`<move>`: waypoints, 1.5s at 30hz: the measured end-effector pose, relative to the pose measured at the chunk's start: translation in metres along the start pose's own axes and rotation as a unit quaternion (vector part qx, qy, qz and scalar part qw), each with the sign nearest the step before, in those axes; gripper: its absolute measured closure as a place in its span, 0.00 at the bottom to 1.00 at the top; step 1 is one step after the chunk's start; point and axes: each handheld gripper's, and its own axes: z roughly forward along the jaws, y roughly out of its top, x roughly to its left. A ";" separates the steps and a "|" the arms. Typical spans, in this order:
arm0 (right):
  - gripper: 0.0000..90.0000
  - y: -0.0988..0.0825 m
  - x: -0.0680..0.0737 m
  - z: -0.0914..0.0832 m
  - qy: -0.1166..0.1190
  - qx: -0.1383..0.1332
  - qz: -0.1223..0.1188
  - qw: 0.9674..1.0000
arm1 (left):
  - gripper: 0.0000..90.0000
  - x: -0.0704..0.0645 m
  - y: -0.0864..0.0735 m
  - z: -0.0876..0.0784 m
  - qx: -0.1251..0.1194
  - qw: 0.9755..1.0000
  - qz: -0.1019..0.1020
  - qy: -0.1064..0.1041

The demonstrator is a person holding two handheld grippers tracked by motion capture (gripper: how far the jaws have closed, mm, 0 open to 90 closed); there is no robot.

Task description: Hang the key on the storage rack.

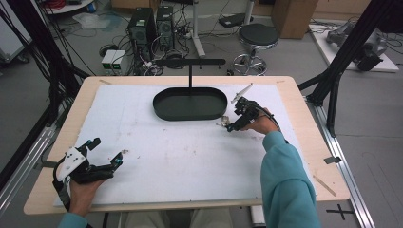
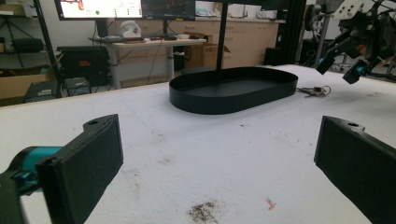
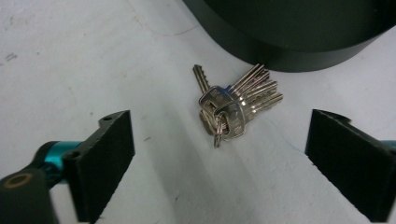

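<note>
A bunch of silver keys (image 3: 231, 107) on a ring lies flat on the white table cover, just beside the wall of a black oval tray (image 3: 299, 51). My right gripper (image 3: 219, 158) hovers over the keys, open, with its jaws to either side of them and not touching. In the high view the keys (image 1: 223, 120) lie at the tray's (image 1: 190, 114) right end, under the right gripper (image 1: 234, 122). My left gripper (image 1: 105, 154) rests open near the front left corner, holding nothing. From the left gripper view (image 2: 217, 168) the tray (image 2: 233, 95) and keys (image 2: 314, 90) lie far ahead.
A black T-shaped stand (image 1: 190, 64) rises from the tray's back. The white cover (image 1: 180, 156) has small dirt marks. A thin stick (image 1: 241, 92) lies behind the right gripper. A wooden stick (image 1: 324, 185) sits at the table's right front edge.
</note>
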 end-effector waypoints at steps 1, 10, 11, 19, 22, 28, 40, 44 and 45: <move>0.19 0.000 -0.001 0.001 0.005 0.003 -0.002 1.000 | 0.02 0.000 0.000 0.000 0.000 1.000 0.000 0.000; 0.34 -0.002 -0.004 0.004 0.011 0.014 0.019 1.000 | 0.02 0.000 0.000 0.000 -0.001 1.000 -0.001 -0.001; 0.34 -0.002 -0.004 0.004 0.011 0.014 0.019 1.000 | 0.02 0.000 0.000 0.000 -0.001 1.000 -0.001 -0.001; 0.62 -0.001 -0.004 0.003 0.000 0.022 0.011 1.000 | 0.02 0.000 0.000 0.000 -0.001 1.000 0.000 -0.001; 0.67 0.000 -0.003 0.004 -0.001 0.025 0.009 1.000 | 0.02 0.000 0.000 0.000 0.000 1.000 0.001 -0.001; 0.73 0.000 -0.003 0.007 0.004 0.030 0.009 1.000 | 0.02 0.000 0.000 0.000 0.000 1.000 0.000 -0.001; 0.88 0.001 -0.002 0.009 0.001 0.046 0.001 0.999 | 0.02 0.000 0.000 0.000 0.000 1.000 0.000 -0.001; 0.91 0.001 -0.001 0.009 0.000 0.046 0.000 0.999 | 0.02 0.000 0.000 0.000 -0.001 1.000 0.000 -0.002; 0.92 0.002 -0.001 0.009 -0.002 0.045 -0.003 0.999 | 0.02 0.000 0.000 0.000 0.000 1.000 0.000 -0.001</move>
